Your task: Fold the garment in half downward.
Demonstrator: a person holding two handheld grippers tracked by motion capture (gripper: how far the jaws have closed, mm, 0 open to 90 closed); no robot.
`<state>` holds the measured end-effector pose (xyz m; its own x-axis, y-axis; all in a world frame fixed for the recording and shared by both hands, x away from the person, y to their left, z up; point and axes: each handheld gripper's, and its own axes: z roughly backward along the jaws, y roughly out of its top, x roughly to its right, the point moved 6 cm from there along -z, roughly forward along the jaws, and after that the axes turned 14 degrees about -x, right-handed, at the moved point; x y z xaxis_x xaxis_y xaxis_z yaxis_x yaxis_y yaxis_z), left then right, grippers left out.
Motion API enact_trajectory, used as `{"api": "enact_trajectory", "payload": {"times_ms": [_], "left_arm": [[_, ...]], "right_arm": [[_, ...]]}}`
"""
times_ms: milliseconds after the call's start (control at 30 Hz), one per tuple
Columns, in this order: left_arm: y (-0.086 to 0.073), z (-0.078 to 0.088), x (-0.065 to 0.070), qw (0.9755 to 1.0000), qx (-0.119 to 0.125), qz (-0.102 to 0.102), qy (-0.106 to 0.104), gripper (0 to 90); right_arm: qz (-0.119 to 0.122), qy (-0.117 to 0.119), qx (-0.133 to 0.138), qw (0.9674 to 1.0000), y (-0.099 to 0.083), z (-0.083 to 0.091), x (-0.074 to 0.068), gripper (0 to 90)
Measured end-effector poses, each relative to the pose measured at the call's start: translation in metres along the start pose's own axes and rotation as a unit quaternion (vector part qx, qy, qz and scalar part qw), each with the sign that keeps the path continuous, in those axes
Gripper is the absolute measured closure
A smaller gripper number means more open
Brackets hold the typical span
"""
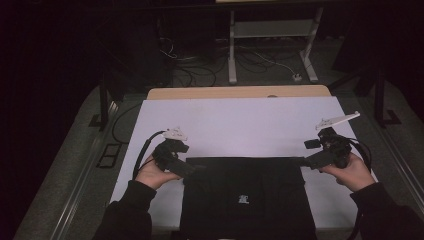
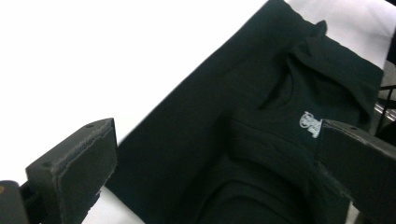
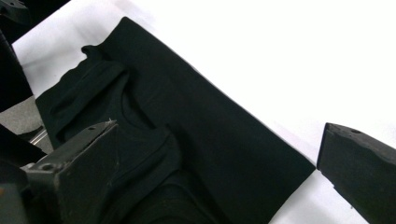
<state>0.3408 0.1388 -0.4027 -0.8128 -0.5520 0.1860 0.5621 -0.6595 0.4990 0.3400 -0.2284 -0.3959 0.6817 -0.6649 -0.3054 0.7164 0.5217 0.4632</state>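
Observation:
A black garment lies folded flat on the white table cover, near the front edge, with a small white logo facing up. My left gripper sits at the garment's far left corner. My right gripper sits at its far right corner. In the left gripper view the garment lies below the left gripper, whose jaws stand wide apart with nothing between them; the logo shows near one jaw. The right gripper is likewise open over the garment.
The far half of the white cover is bare, with a wooden table edge beyond it. Past the table, cables and a white frame stand on the dark floor. A floor box lies left of the table.

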Motion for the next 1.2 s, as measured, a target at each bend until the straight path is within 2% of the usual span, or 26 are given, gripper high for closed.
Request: {"api": "enact_trajectory", "payload": {"times_ms": [67,367,700,1000,1200], "left_arm": [[0.0,0.0,-0.003,1.0,0.003,0.008,-0.001,0.0],[-0.003,-0.004,-0.015,0.9998,0.007,0.02,-0.002,0.0],[-0.01,-0.016,-0.032,0.9994,-0.002,0.035,-0.004,0.0],[-0.014,-0.023,-0.046,0.9988,-0.01,0.048,-0.001,0.0],[-0.015,-0.028,-0.052,0.9985,-0.013,0.053,-0.003,0.0]], "right_arm": [[0.0,-0.001,-0.001,1.0,0.001,-0.002,0.003,0.0],[-0.003,-0.004,-0.004,1.0,0.006,-0.01,0.012,0.0],[-0.007,-0.003,-0.005,1.0,0.008,-0.019,0.023,0.0],[-0.016,-0.002,-0.01,0.9998,0.005,-0.029,0.036,0.0],[-0.032,-0.002,-0.013,0.9994,-0.001,-0.035,0.048,0.0]]}}
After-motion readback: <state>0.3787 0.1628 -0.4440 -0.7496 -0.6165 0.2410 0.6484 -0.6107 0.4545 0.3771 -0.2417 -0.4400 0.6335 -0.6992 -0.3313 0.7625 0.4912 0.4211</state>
